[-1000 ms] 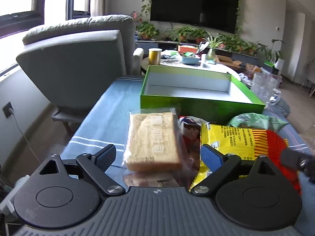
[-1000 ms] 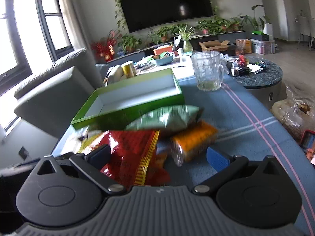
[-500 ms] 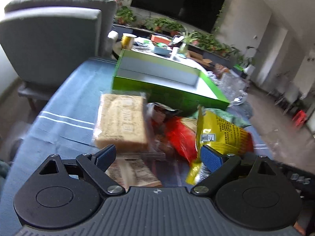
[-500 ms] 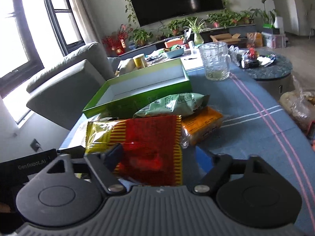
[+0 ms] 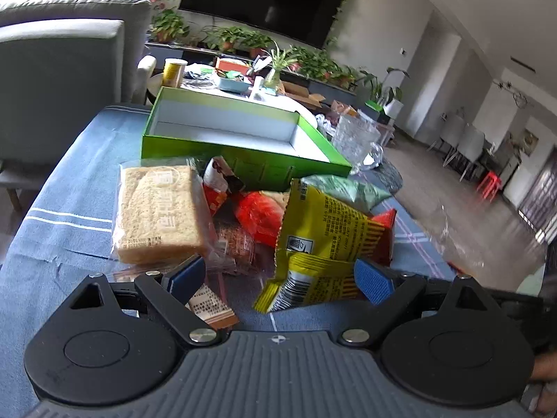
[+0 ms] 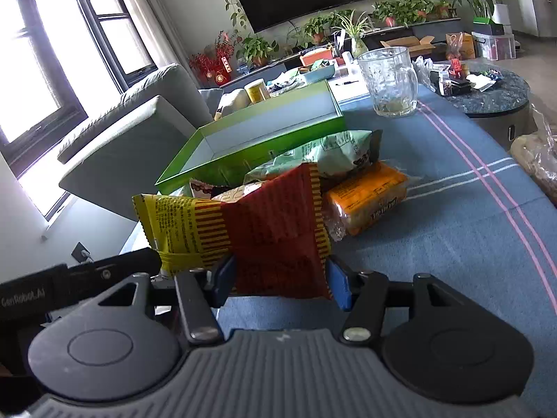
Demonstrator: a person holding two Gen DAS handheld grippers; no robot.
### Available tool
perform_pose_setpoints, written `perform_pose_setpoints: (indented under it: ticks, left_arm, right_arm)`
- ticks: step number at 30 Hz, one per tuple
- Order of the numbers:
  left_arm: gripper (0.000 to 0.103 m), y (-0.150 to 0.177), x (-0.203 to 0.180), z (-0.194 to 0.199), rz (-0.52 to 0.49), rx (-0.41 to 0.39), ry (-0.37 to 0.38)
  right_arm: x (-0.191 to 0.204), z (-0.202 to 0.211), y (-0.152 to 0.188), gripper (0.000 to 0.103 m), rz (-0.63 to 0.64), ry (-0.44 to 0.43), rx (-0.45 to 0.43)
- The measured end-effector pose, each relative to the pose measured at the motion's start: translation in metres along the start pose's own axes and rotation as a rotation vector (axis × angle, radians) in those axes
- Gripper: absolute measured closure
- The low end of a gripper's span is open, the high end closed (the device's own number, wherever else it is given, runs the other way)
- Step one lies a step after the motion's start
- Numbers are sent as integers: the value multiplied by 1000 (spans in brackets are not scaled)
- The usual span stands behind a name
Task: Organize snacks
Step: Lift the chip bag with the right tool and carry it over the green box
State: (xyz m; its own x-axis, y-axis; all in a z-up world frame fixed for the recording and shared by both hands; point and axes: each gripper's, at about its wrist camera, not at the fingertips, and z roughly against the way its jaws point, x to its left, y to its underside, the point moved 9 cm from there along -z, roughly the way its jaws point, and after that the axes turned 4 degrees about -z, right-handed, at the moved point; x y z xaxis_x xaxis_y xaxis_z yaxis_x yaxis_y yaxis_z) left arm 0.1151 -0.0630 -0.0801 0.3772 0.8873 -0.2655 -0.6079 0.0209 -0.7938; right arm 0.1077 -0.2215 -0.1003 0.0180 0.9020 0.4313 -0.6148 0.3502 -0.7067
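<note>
My right hand-held gripper (image 6: 275, 280) is clamped on the red and yellow snack bag (image 6: 264, 230), low in the middle of its picture. Both blue pads press on the red end. The yellow end sticks out to the left.

My left hand-held gripper (image 5: 278, 278) has its pads wide apart, low in its picture. The same bag (image 5: 327, 244) hangs just in front of it, near the right pad (image 5: 374, 280). I cannot tell if they touch.

Up from the bag is the snack pile. A bread pack (image 5: 156, 212) lies at the left. A green bag (image 6: 327, 153) and an orange pack (image 6: 369, 198) lie at the right. Small packs under them are hard to make out.

Behind the pile sits the open green box (image 6: 250, 149) on the blue bench (image 6: 452, 230). A glass mug (image 6: 391, 82) stands in the upper right.
</note>
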Motion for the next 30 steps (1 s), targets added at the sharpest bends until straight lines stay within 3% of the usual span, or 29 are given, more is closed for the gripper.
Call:
perform_pose_setpoints:
  ticks: [5, 10, 16, 18, 20, 21, 25, 30]
  left_arm:
    - [11, 11, 2, -9, -3, 43, 5]
    - [12, 11, 0, -11, -44, 21, 9]
    - [13, 3, -2, -11, -115, -42, 46]
    - [19, 4, -3, -15, -111, -31, 80]
    - [32, 7, -5, -20, -101, -5, 121]
    - [32, 8, -6, -22, -96, 4, 131]
    - [45, 8, -5, -22, -106, -6, 101]
    - [47, -3, -12, -5, -116, -54, 101]
  right_arm:
    - [-4, -3, 6, 32, -12, -11, 33]
    - [-2, -6, 14, 32, 2, -32, 59]
    - [1, -2, 5, 30, 113, -31, -27]
    - [0, -5, 4, 30, 119, -45, -20]
    - [-2, -9, 5, 31, 107, -64, 5]
    - [-1, -10, 5, 31, 105, -85, 17]
    - [4, -13, 7, 36, 127, -104, 26]
    - [12, 0, 2, 38, 122, -129, -1]
